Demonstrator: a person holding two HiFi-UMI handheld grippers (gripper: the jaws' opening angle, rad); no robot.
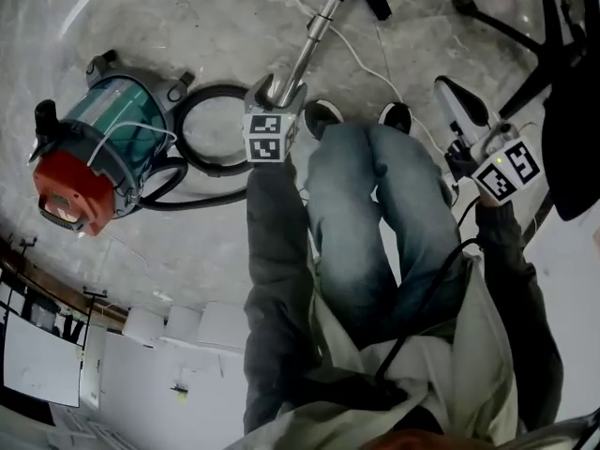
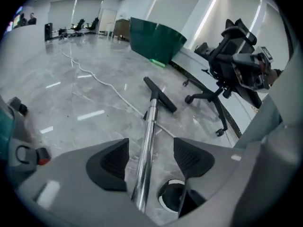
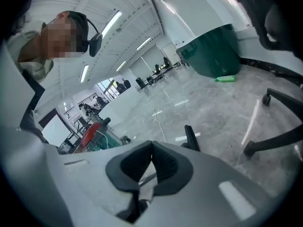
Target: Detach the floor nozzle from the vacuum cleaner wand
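Left gripper (image 2: 150,157) fingers (image 2: 110,163) wide, straddling wand (image 2: 148,126), no contact. Right gripper (image 3: 151,167) pinched together, empty. Chrome tube likely stiff, slick; grip near floor nozzle (image 2: 160,94) joint.

A black office chair (image 2: 232,63) stands on the grey marble floor (image 2: 71,98). Left of the chair, a dark green bin (image 2: 156,41) sits by the white wall. Farther left of the chair, a white cable (image 2: 94,77) trails across the floor.
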